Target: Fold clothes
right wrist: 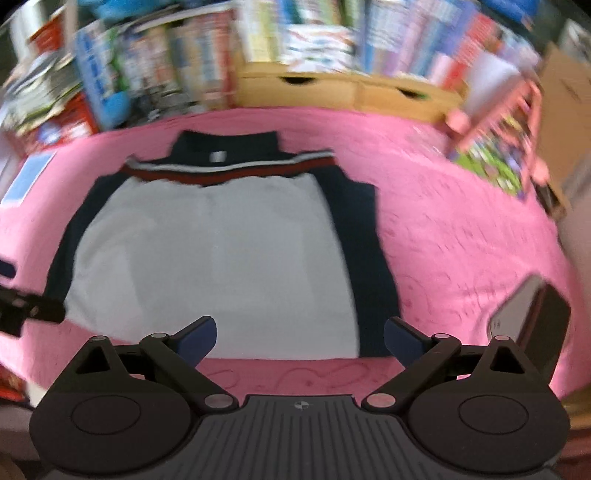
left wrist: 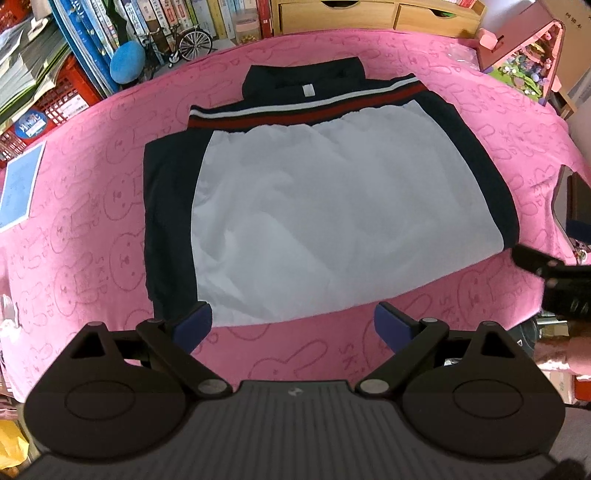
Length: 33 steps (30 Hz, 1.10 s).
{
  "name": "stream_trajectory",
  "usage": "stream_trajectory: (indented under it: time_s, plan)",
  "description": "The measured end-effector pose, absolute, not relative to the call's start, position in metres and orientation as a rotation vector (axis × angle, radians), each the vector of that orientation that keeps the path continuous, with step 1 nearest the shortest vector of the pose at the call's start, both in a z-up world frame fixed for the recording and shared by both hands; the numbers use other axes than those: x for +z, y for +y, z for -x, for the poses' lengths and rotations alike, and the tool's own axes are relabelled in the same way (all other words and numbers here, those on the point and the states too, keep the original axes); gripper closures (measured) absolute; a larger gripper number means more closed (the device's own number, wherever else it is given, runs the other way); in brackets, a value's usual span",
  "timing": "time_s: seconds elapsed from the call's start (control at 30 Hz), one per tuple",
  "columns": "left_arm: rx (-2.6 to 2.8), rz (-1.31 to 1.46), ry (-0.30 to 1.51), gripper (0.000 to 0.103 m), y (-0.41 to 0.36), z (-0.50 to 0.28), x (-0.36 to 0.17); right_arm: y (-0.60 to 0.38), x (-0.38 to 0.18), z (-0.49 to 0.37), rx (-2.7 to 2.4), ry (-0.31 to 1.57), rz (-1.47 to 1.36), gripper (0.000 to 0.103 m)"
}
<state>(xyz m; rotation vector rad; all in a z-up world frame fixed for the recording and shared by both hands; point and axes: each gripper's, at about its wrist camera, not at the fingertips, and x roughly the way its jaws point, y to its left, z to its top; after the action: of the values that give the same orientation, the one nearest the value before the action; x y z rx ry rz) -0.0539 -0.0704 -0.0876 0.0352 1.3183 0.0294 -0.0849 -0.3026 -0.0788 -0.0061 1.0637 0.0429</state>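
Note:
A white and navy jacket (left wrist: 325,206) with red and white stripes lies flat on the pink cloth, collar at the far side, sleeves folded in. In the right wrist view the jacket (right wrist: 221,258) looks blurred. My left gripper (left wrist: 293,326) is open, its blue pads just above the near hem at the jacket's left corner. My right gripper (right wrist: 300,341) is open too, hovering over the near hem at the jacket's right side. Each gripper shows in the other's view: the right gripper's dark body (left wrist: 554,273) at the right edge, the left one (right wrist: 26,310) at the left edge.
The pink bunny-print cloth (left wrist: 92,221) covers the table. A blue card (left wrist: 20,188) lies at the left, a phone-like object (right wrist: 532,317) at the right. Books, a red crate (left wrist: 62,92), wooden drawers (left wrist: 369,14) and a pink toy house (left wrist: 524,48) line the far edge.

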Motion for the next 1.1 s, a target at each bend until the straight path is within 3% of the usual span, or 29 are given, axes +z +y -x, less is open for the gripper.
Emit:
stream_trajectory:
  time_s: [0.4,0.63,0.8,1.0,1.1]
  plan:
    - [0.041,0.108,1.317,0.005,-0.095,0.023,-0.103,-0.389,-0.132,0.045,0.003,1.182,-0.215,0.005]
    - [0.141,0.149,1.342,0.006,-0.096,0.000,-0.155,-0.425,-0.175,0.035,0.055,1.265,-0.420,0.007]
    - [0.158,0.129,1.389,0.006,-0.105,-0.004,-0.191,-0.429,-0.194,0.030,0.146,1.304,-0.511,0.018]
    - [0.167,0.168,1.491,0.000,-0.111,-0.002,-0.230,-0.421,-0.203,0.018,0.195,1.306,-0.516,0.017]
    - [0.161,0.122,1.485,0.000,-0.116,-0.002,-0.231,-0.426,-0.205,0.016,0.266,1.327,-0.656,0.019]
